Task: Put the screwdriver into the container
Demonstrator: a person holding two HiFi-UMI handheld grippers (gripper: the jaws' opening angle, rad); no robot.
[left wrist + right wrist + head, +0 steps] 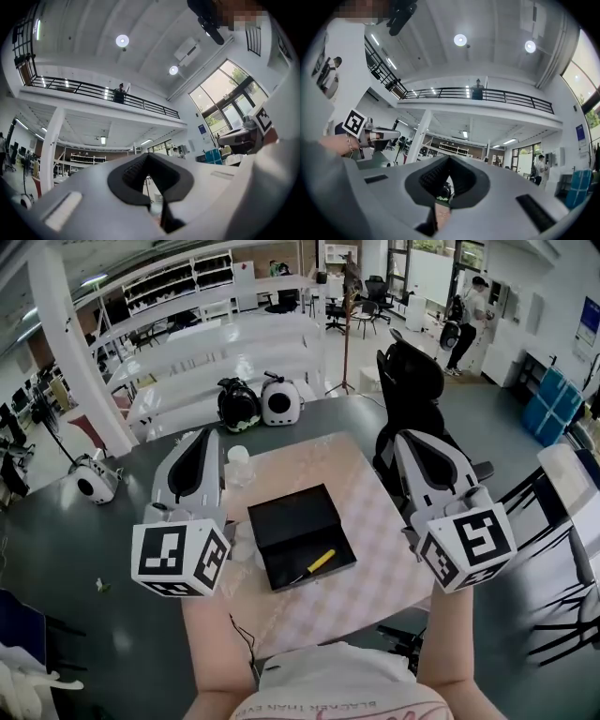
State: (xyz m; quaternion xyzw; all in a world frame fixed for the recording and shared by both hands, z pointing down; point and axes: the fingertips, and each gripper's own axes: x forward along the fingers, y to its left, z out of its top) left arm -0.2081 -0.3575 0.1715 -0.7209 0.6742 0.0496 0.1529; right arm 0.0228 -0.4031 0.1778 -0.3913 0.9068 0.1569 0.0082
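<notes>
Left gripper (207, 434) and right gripper (411, 435) both have their jaws pressed together on nothing and hang above the worktop (375, 521), one to each side of the black container (286, 517). The screwdriver (319, 563) lies inside it, toward its near right corner, so the task looks done, with nothing left to place

Head camera steeply down over the table (375, 531); gripper cameras slightly upward, same balcony railing (140, 104) in both.
</notes>
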